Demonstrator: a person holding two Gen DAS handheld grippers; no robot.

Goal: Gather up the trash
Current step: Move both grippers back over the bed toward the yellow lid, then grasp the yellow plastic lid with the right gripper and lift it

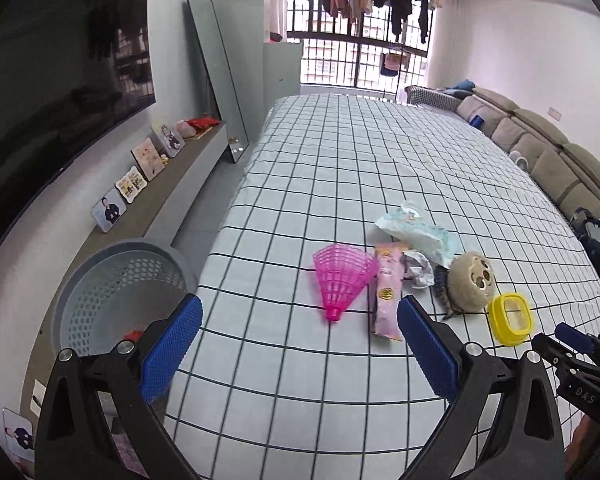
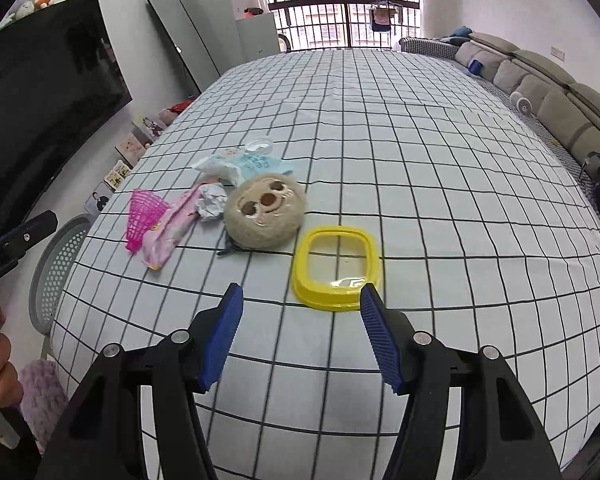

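Observation:
A heap lies on the checked bed cover (image 1: 340,160): a pink plastic fan-shaped piece (image 1: 342,276), a pink snack wrapper (image 1: 387,292), a crumpled paper ball (image 1: 420,268), a pale blue packet (image 1: 424,232), a clear lid (image 2: 260,145), a round plush face (image 1: 471,280) and a yellow lid frame (image 1: 510,318). My left gripper (image 1: 300,340) is open and empty, hanging short of the fan piece and wrapper. My right gripper (image 2: 300,332) is open and empty just short of the yellow lid frame (image 2: 337,267). The right gripper (image 1: 572,340) also shows at the left view's right edge.
A grey perforated basket (image 1: 120,280) stands on the floor beside the bed's left edge, something red inside. A low shelf with picture frames (image 1: 140,176), a TV and a leaning mirror (image 1: 216,76) line the left wall. A sofa (image 1: 548,148) runs along the right. A hand (image 2: 0,368) holds the left gripper.

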